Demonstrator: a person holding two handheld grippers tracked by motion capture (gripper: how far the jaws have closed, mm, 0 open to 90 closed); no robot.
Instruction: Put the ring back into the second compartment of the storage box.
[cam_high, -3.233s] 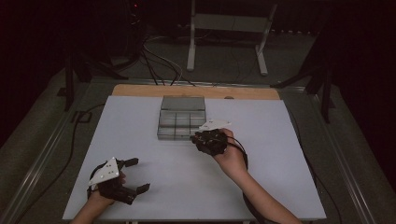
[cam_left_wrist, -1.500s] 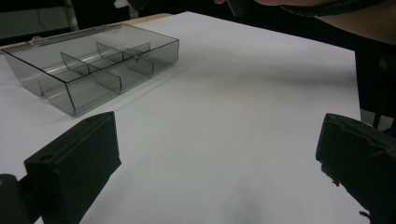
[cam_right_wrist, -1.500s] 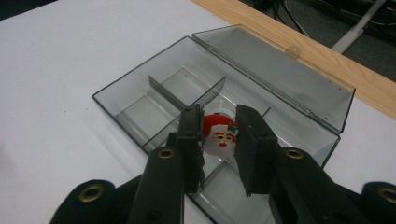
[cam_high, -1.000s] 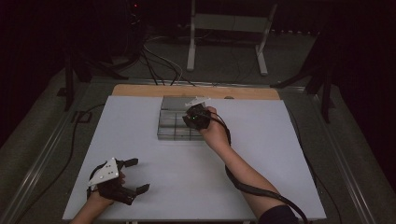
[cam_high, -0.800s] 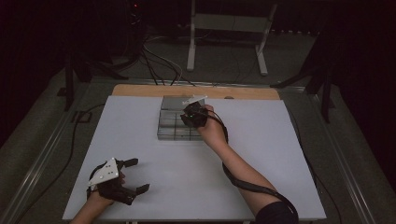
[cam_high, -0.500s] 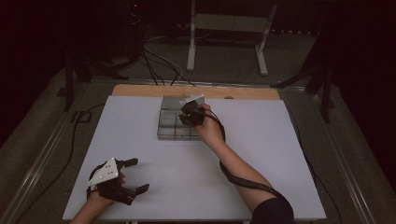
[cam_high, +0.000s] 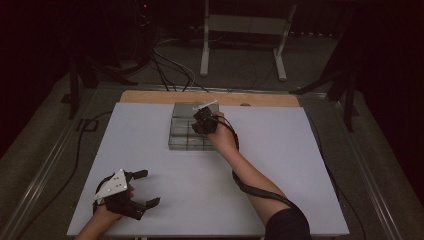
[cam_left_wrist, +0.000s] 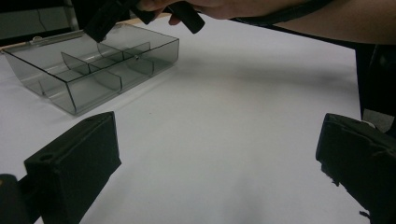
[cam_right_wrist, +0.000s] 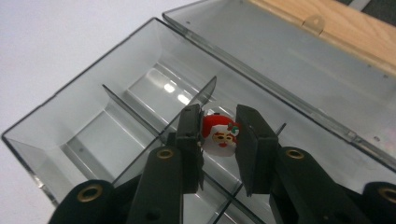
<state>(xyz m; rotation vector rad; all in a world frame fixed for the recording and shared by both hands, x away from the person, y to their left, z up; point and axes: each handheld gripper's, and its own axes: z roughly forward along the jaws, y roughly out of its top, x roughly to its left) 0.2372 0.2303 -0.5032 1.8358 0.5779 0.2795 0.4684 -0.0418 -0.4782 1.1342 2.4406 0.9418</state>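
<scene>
My right gripper (cam_right_wrist: 218, 140) pinches a small Santa figure (cam_right_wrist: 220, 135) between its pads, just above the divided compartments of the clear plastic organizer box (cam_right_wrist: 93, 116) at the centre of the frame. My left gripper (cam_high: 137, 190) rests spread wide on the white bench (cam_high: 280, 145), lower left in the high view.

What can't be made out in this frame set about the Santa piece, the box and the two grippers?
- Santa piece: right gripper view, its sides sit behind the jaws of the right gripper; high view, too small to see.
- Clear box: right gripper view, near compartments cut off by the bottom edge and the jaws.
- Box lid: cut off by the right edge.
- Left gripper: left gripper view, jaws cut off by the edges.
</scene>
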